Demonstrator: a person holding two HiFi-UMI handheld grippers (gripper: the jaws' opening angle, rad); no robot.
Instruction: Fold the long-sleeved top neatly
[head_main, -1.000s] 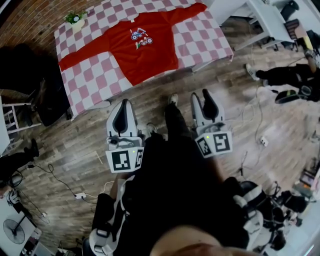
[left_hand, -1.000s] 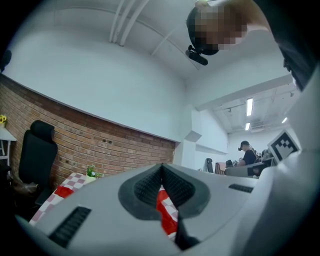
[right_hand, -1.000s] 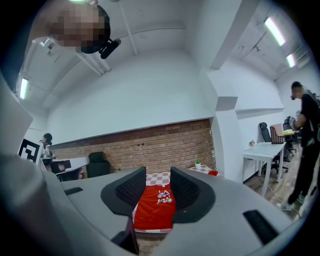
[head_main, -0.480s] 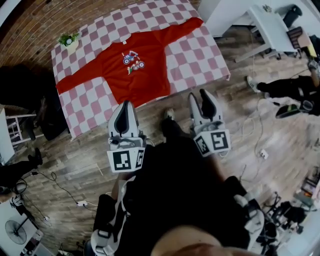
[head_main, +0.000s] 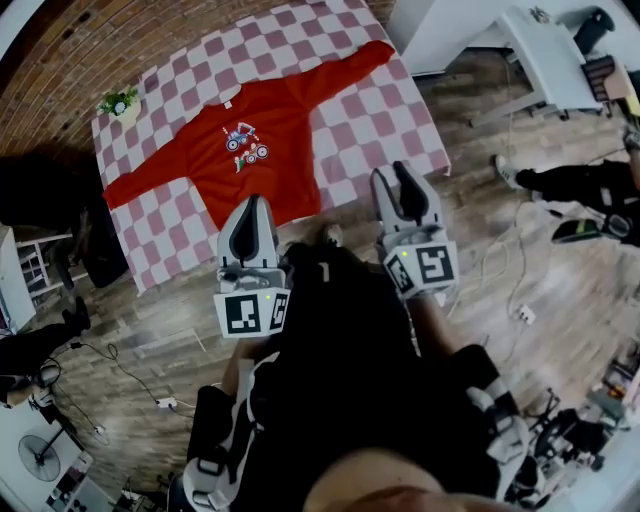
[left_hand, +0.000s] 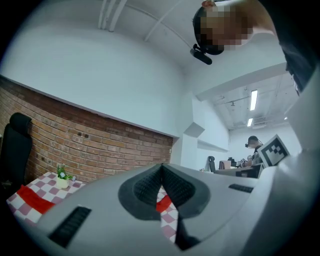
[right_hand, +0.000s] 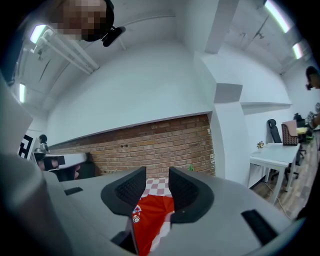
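Note:
A red long-sleeved top (head_main: 255, 150) lies flat, front up, sleeves spread, on a table under a pink-and-white checked cloth (head_main: 380, 110). Both grippers hover over the wooden floor just short of the table's near edge, touching nothing. My left gripper (head_main: 250, 207) is shut and empty, near the top's hem. In the left gripper view its pads meet at the left gripper's tip (left_hand: 161, 172), with a strip of the red top (left_hand: 162, 204) beyond. My right gripper (head_main: 393, 178) is open and empty. The right gripper (right_hand: 157, 182) frames the top (right_hand: 150, 215) between its jaws.
A small potted plant (head_main: 120, 102) stands at the table's far left corner. A black chair (head_main: 50, 190) sits left of the table, a white table (head_main: 540, 40) at the far right. Someone's legs (head_main: 570, 180) and cables (head_main: 130, 380) lie on the floor.
Both grippers have travelled forward toward the table, which now sits lower and nearer in the head view. Neither gripper's jaws have changed.

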